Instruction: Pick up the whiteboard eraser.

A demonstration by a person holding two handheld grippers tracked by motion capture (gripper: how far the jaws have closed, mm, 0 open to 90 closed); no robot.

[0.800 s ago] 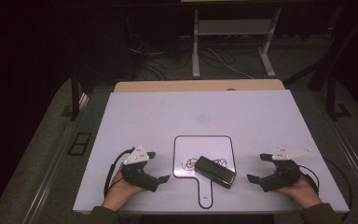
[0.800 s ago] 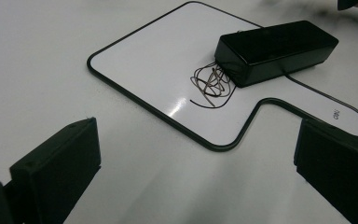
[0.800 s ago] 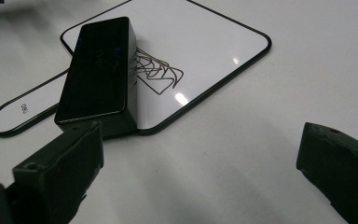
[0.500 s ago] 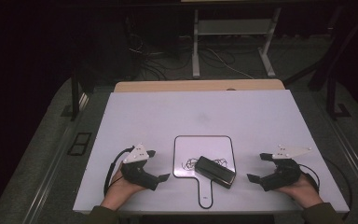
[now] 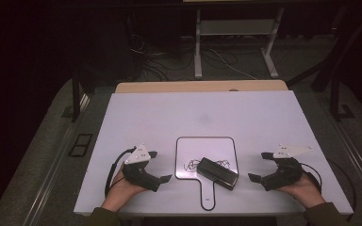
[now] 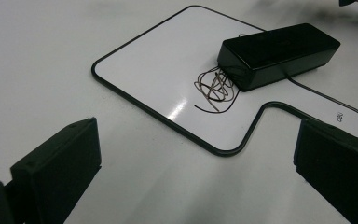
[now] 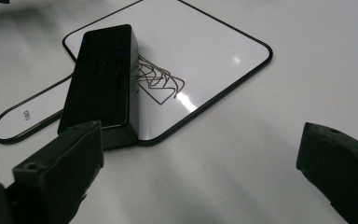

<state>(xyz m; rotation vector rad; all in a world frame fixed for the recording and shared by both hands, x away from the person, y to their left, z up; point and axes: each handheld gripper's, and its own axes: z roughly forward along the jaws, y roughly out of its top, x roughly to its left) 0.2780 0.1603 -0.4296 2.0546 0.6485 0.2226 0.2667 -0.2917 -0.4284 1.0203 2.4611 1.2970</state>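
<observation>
**Both grippers waiting beside the marked board**

Hardly anything is shifting between the earlier high views and this one: both grippers are resting at the same spots near the front edge of the table, and the eraser is lying where it lay.

Starting at the jaws, the left gripper (image 5: 159, 166) is standing wide open with nothing between its black pads, pointing inward at the board from the front-left part of the table. The right gripper (image 5: 260, 165) is likewise gaping empty, aimed inward from the front-right part. A hand is cradling each one, with a cable trailing behind.

Between them, close to the table's front edge, the small white paddle-shaped whiteboard with a black rim (image 5: 206, 149) is lying flat, its handle pointing toward the person. A tangle of thin dark scribbled lines (image 6: 215, 90) is sitting near the middle of the board. The long black rectangular block eraser (image 5: 218, 173) is lying slantwise across the board's lower right part, one end touching the scribble.

Judging from this, the work in hand is wiping the marks, and no grasp is beginning yet. The board looks light and loose on the smooth white table (image 5: 169, 113), so a one-sided push is likely to send it sliding or turning unless the other gripper is pinning it. Jaws closing on the slanted eraser off-centre may twist it free.
</observation>
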